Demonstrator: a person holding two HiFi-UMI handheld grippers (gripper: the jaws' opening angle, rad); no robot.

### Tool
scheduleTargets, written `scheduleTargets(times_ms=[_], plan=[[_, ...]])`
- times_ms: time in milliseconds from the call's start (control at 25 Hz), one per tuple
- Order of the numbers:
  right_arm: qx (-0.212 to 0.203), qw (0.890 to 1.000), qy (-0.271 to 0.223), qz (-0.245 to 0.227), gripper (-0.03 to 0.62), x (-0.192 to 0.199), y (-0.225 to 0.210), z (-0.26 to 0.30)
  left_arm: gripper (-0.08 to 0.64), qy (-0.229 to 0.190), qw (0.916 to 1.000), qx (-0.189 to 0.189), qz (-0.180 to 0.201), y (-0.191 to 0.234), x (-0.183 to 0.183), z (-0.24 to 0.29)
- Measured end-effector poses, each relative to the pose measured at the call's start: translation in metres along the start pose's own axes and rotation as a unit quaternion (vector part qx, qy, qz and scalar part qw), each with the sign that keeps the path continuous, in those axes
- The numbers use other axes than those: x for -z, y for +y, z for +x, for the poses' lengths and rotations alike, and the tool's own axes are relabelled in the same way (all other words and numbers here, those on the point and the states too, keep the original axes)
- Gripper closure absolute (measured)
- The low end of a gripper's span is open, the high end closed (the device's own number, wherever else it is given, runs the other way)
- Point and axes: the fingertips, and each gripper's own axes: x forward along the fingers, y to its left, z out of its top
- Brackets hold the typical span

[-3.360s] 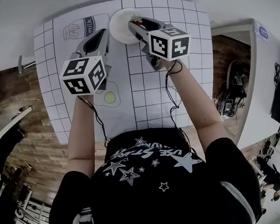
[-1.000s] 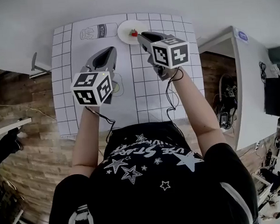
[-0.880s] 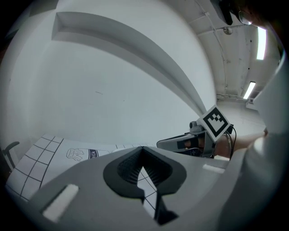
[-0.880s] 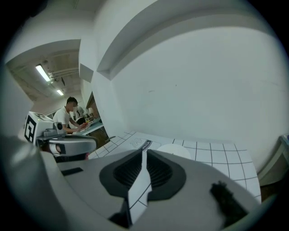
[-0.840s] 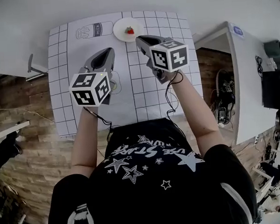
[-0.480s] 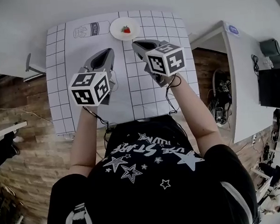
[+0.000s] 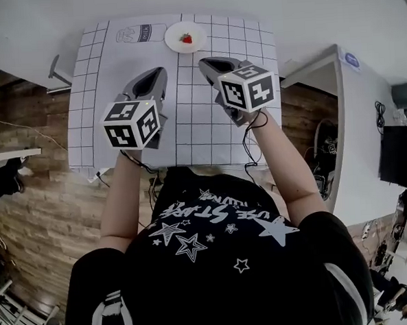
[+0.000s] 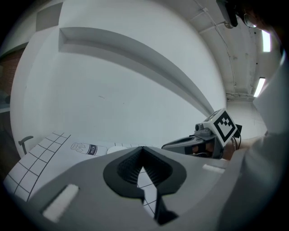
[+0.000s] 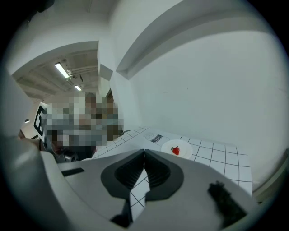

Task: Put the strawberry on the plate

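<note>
Strawberry already on the plate; the task looks done, nothing left but to draw away.
Nearest, mid-frame, the left gripper [image 7: 157, 73] and right gripper [image 7: 205, 62] hang over the gridded mat [image 7: 194, 124], both with jaws closed on nothing; farther, top centre, the strawberry [image 7: 186, 38] lies on the white plate [image 7: 174, 38], beside a printed milk bottle [image 7: 132, 34]; nothing stands in the way.

The word "milk" can be read on the label of a black line drawing of a milk bottle [image 8: 84, 147], printed at eleven o'clock on the white gridded paper mat [image 7: 194, 121]. White lettering among stars on the person's black T-shirt [image 7: 197, 282] is too warped to read.
</note>
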Motion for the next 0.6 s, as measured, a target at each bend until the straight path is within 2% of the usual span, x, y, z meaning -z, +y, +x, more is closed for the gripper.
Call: scheduleTargets(times_ms=[280, 600], plan=[[-0.033, 0.999, -0.013, -0.004, 0.578, 0.019, -0.007, -0.048, 0.555, 0.004, 0.9995, -0.028, 0.013, -0.06, 0.017, -0.009], [-0.064, 0.997, -0.035, -0.028, 0.578, 0.037, -0.008, -0.112, 0.555, -0.02, 0.9975, -0.063, 0.027, -0.128, 0.027, -0.025]])
